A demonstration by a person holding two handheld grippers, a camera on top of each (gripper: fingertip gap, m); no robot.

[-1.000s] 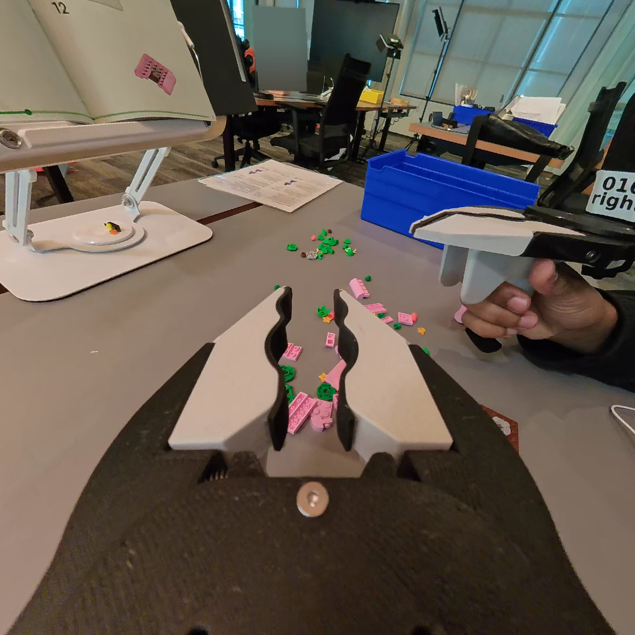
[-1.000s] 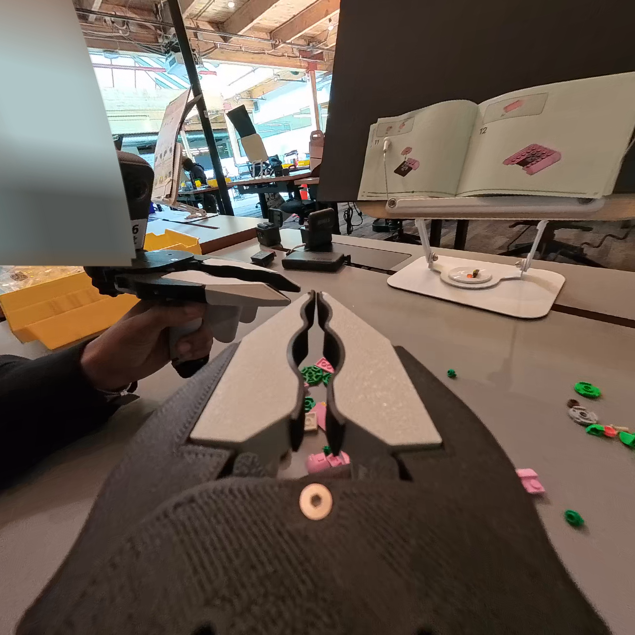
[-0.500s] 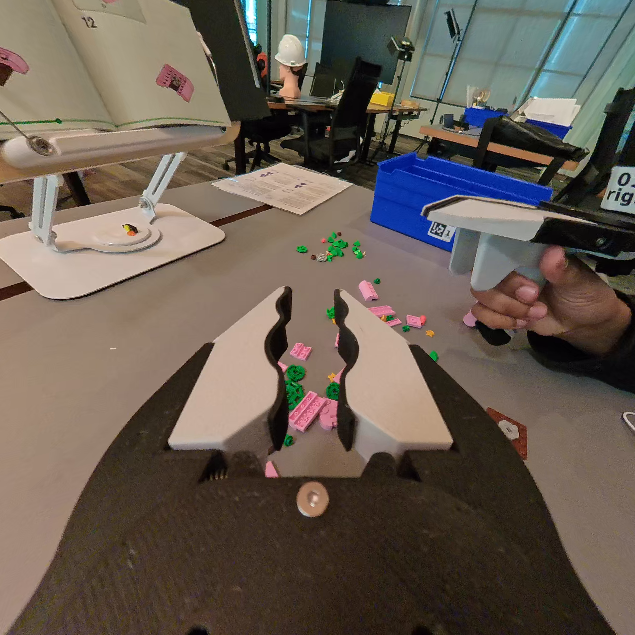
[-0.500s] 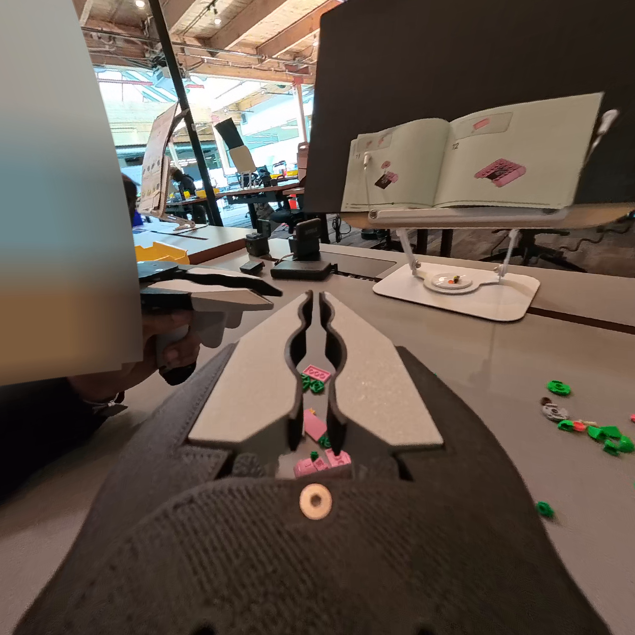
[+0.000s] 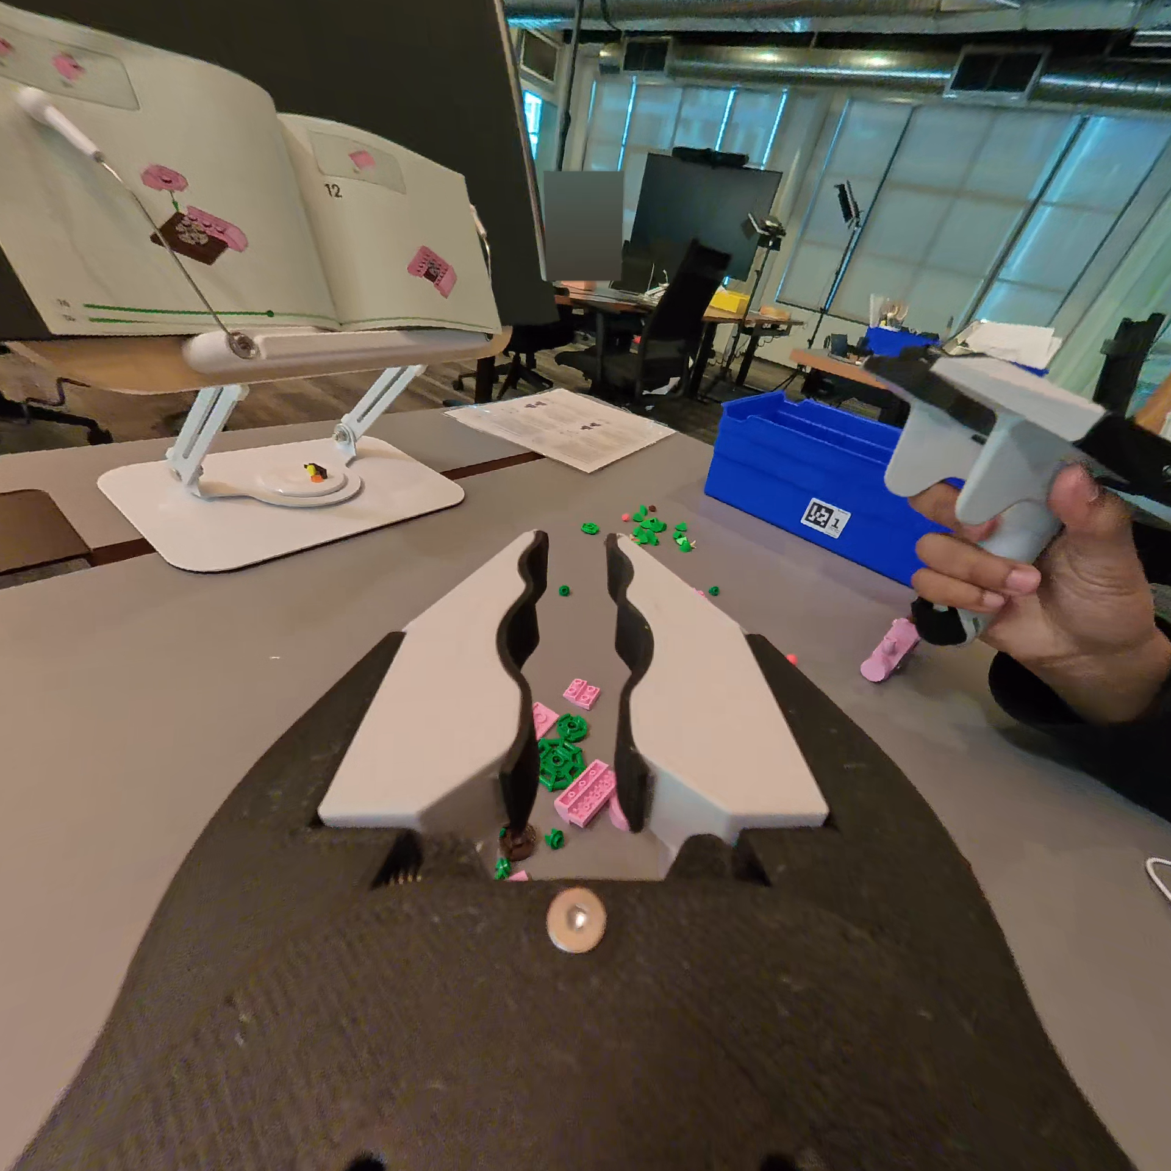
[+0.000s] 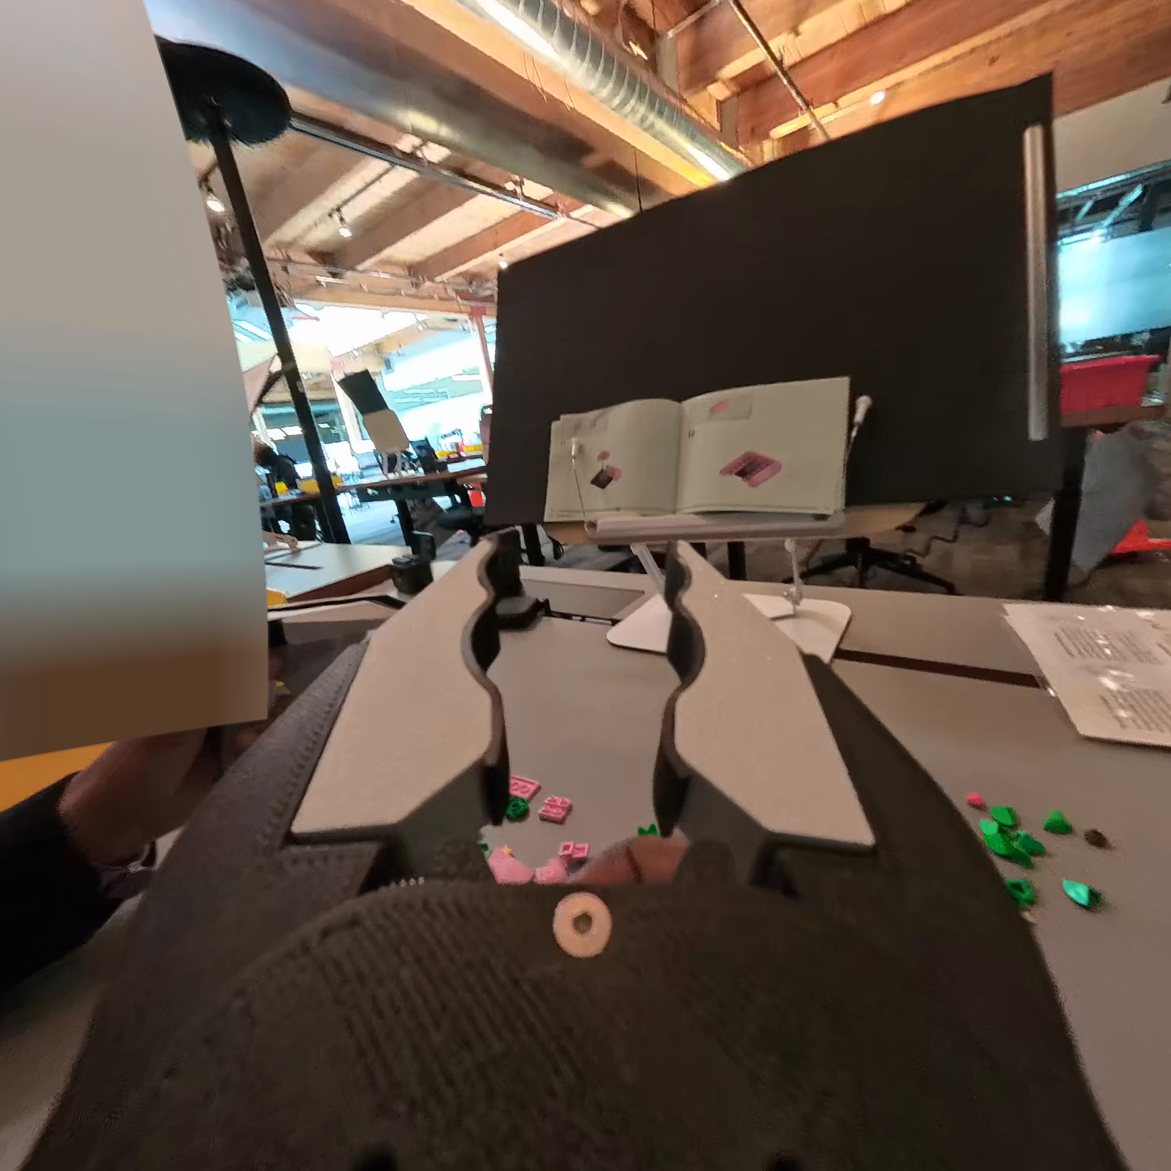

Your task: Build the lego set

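Observation:
Loose pink and green Lego pieces lie on the grey table (image 5: 190,697). My left gripper (image 5: 576,542) is open and empty, held above a pink plate (image 5: 586,792), a green wheel piece (image 5: 557,760) and a small pink plate (image 5: 582,692). My right gripper (image 6: 588,557) is wide open and empty, above small pink plates (image 6: 552,808). A hand (image 5: 1064,602) holds it at the right of the left wrist view, with a pink assembly (image 5: 887,652) on the table below. The open instruction booklet (image 5: 253,222) rests on a white stand (image 5: 285,507).
A blue bin (image 5: 811,469) stands at the back right, with a printed sheet (image 5: 557,428) beside it. Small green pieces (image 5: 652,529) are scattered in front of the bin and show in the right wrist view (image 6: 1014,836). A black board (image 6: 792,304) stands behind the booklet. Left tips to right tips: about 20 cm.
My right gripper has opened from nearly shut to wide open and has lifted and tilted up. My left gripper has pulled back and tilted up, staying open.

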